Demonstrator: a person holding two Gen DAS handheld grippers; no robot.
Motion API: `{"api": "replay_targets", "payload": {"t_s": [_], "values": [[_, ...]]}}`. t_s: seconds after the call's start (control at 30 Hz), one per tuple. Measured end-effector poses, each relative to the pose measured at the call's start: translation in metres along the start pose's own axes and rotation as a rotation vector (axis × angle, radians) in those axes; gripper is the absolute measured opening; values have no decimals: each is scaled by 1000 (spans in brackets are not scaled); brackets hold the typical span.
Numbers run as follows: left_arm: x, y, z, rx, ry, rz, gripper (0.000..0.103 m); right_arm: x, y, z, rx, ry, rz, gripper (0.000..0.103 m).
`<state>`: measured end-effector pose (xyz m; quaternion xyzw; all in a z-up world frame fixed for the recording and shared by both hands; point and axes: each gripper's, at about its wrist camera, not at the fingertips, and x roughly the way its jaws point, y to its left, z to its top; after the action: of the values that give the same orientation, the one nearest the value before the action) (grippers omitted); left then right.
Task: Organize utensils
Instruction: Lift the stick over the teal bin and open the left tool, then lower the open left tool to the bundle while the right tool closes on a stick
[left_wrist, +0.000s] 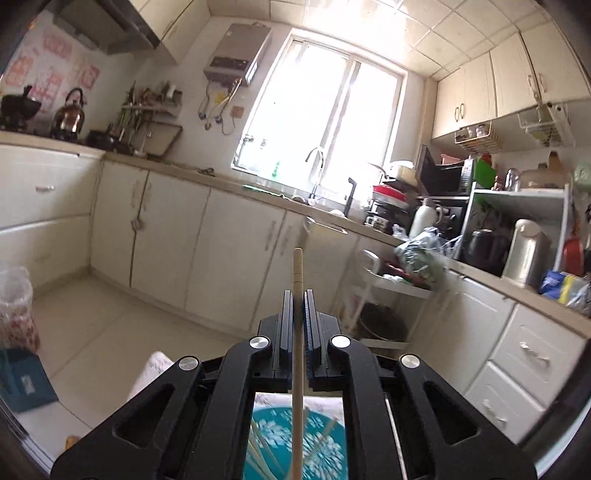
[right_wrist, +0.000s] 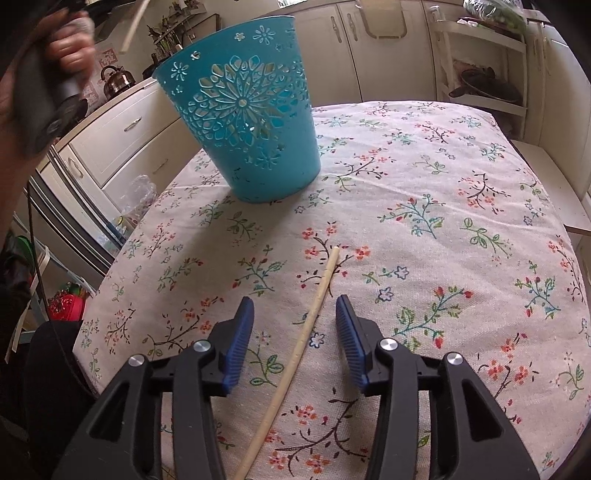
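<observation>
Left claw (left_wrist: 297, 295) pinches one chopstick (left_wrist: 297, 266) above the teal holder (right_wrist: 243, 114); right claw (right_wrist: 294, 314), spread, straddles another chopstick (right_wrist: 314, 314).

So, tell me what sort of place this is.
A home kitchen, most likely: a sink faucet under the window, a kettle on the counter, and cabinets along the walls.

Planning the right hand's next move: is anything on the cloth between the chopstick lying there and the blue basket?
Nothing visible. The chopstick lies between the open right gripper fingers, and only bare flowered tablecloth separates its far tip from the basket, which stands upright farther back.
</observation>
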<state>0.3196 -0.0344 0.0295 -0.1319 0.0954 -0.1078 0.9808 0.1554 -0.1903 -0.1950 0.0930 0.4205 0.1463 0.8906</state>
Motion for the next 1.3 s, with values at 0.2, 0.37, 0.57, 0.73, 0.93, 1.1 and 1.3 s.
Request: {"api": "replay_targets", "payload": {"t_s": [0.2,0.37,0.57,0.73,0.93,1.1,1.3], "values": [[28,-3,-20,58,-7,53,5,0,-2,1,4,4,13,48],[36,2,-33,61,12,73,5,1,-1,2,7,5,19,50],[37,7,-48,92,73,84,5,0,-2,3,3,7,17,50],[35,12,-63,109,162,91,6,1,9,1,-69,11,-41,50],[19,16,-71,122,233,106,14,2,17,-4,-169,5,-164,26],[-14,20,-69,121,234,120,51,-3,-1,-3,-95,-3,-131,8],[-65,38,-84,102,265,137,76,-16,-31,-4,117,-27,67,6]]}}
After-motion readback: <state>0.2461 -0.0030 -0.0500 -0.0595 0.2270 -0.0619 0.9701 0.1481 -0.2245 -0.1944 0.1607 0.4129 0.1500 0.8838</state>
